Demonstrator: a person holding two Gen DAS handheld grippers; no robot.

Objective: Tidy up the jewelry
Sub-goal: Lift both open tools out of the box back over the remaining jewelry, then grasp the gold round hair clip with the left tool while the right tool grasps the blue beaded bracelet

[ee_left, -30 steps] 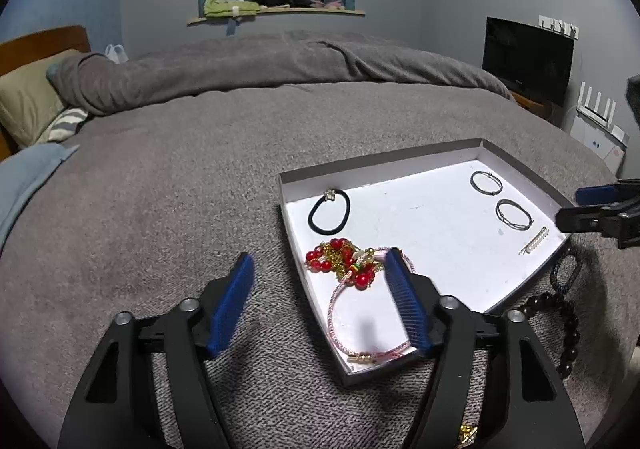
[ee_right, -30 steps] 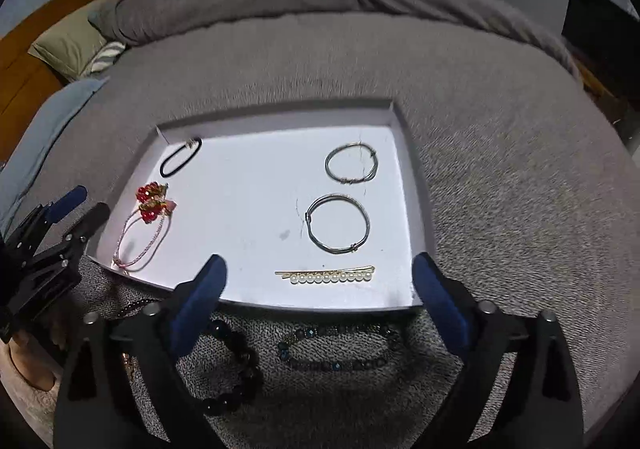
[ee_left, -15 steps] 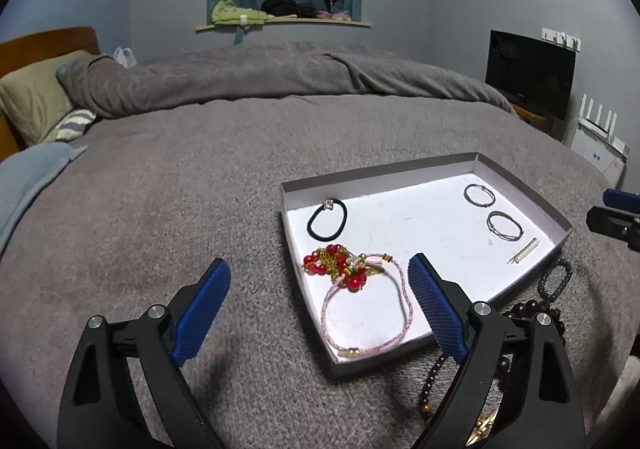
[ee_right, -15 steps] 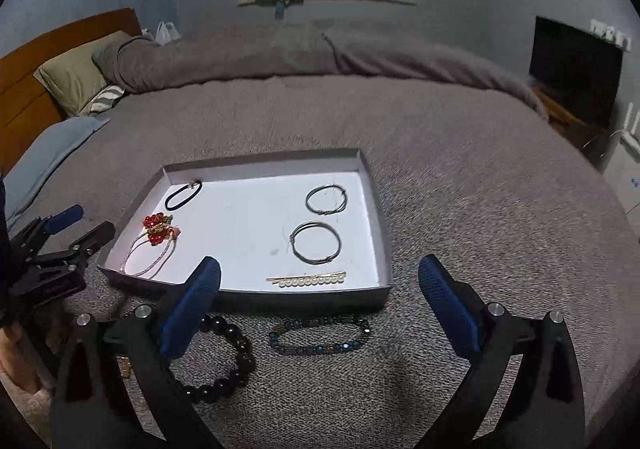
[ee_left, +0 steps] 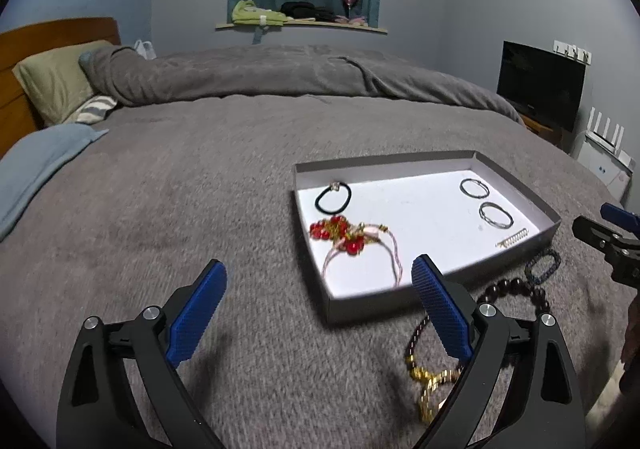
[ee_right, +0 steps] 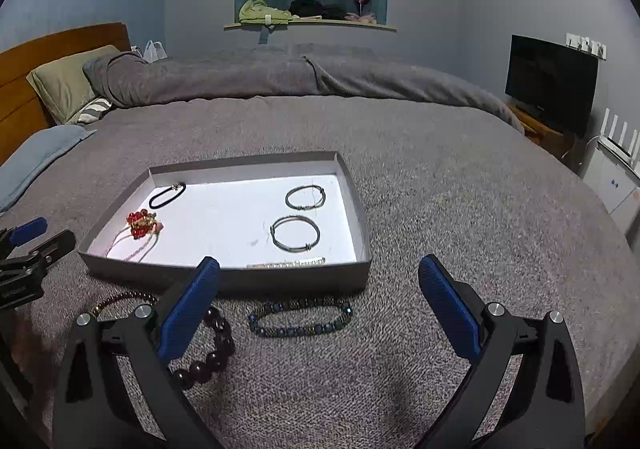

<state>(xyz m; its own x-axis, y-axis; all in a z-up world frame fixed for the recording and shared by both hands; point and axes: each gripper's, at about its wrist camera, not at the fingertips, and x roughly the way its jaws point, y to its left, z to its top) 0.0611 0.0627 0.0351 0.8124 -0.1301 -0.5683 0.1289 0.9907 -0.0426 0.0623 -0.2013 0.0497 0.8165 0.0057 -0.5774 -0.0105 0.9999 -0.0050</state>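
Blue-beaded bracelet (ee_right: 300, 318) lies on the grey blanket (ee_right: 440, 209) just ahead of the right gripper (ee_right: 319, 303), outside the tray (ee_right: 224, 278); both grippers stand apart and empty, so descend squarely and pinch one strand.

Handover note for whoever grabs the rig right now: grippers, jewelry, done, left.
Left hand-held gripper: open, empty, above the blanket near the tray's corner.
Right hand-held gripper: open, empty, in front of the tray.
Done, in the tray: black hair tie, red bead bracelet, pink cord bracelet, two wire bangles, pearl clip.
Left, on the blanket: dark bead bracelet and blue bead bracelet.
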